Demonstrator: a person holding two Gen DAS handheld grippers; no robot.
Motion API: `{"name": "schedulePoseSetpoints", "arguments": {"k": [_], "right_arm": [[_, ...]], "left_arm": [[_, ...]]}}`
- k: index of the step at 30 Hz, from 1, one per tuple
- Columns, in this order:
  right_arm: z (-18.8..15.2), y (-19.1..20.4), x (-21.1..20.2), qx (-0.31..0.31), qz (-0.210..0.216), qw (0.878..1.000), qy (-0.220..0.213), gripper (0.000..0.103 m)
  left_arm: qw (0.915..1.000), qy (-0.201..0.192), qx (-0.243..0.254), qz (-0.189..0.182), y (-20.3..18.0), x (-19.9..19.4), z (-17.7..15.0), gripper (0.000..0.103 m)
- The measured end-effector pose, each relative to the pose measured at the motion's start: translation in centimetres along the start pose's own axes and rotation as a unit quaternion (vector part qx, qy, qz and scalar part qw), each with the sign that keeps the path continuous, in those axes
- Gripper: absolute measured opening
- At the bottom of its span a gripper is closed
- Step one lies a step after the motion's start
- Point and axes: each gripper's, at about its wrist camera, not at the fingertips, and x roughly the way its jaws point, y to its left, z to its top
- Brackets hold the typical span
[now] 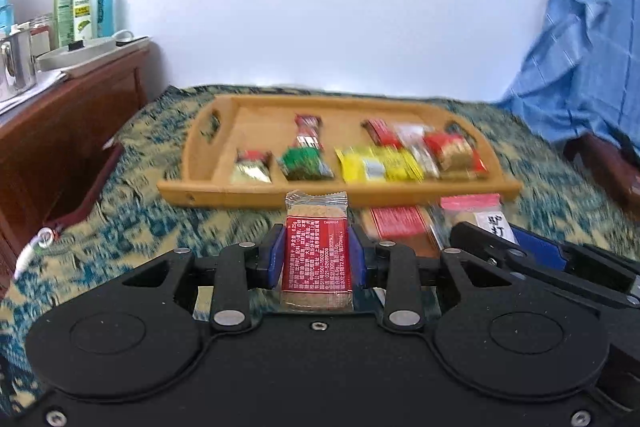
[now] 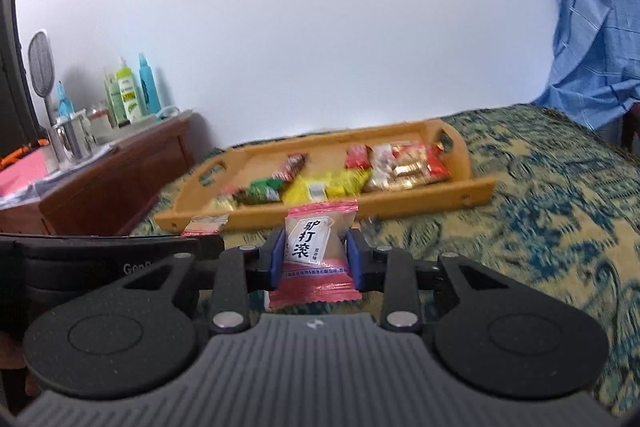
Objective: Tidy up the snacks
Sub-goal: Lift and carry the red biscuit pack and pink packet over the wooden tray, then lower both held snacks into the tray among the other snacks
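taking the wooden tray (image 1: 172,187) as the landmark and going left to right: in front of its near wall, toward its left half, the left tongs (image 1: 317,259) are clamped on a red biscuit pack (image 1: 316,255), blue pads pressing its long sides, the clear crimped end sticking up toward the tray. just to the right of that, still short of the tray's near wall, the right tongs (image 2: 316,255) pinch a pink-and-white candy packet (image 2: 314,247) across its middle, both crimped ends free. between them, on the patterned bedspread (image 1: 132,215) before the tray, another red packet (image 1: 400,221) lies flat. inside the tray, left to right, sit a gold-and-red pack (image 1: 252,167), a green one (image 1: 306,165), yellow ones (image 1: 378,165), then red-and-gold packs (image 1: 454,149) (blur hides their exact dividers). the biscuit pack looks light but stiff and brittle, so a side grip on the body seems right, squeezed gently. the candy packet looks soft and puffy with slick film, likely to slip or twist; holding the filled middle rather than a crimp should steady it.
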Motion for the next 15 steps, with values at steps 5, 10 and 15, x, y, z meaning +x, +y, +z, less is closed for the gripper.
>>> {"name": "schedulePoseSetpoints", "arguments": {"k": [5, 10, 15], "right_arm": [[2.9, 0.1, 1.9, 0.008, 0.01, 1.0, -0.01, 0.037], [6.0, -0.2, 5.1, 0.023, 0.014, 0.999, -0.021, 0.037], [7.8, -0.7, 8.3, 0.036, 0.037, 0.998, -0.029, 0.037]], "left_arm": [[0.9997, -0.01, -0.02, 0.007, 1.4, 1.0, 3.1, 0.031], [0.9986, -0.027, -0.041, 0.018, 2.7, 2.7, 6.1, 0.031], [0.998, -0.035, -0.045, 0.026, 3.4, 5.6, 8.6, 0.031]]}}
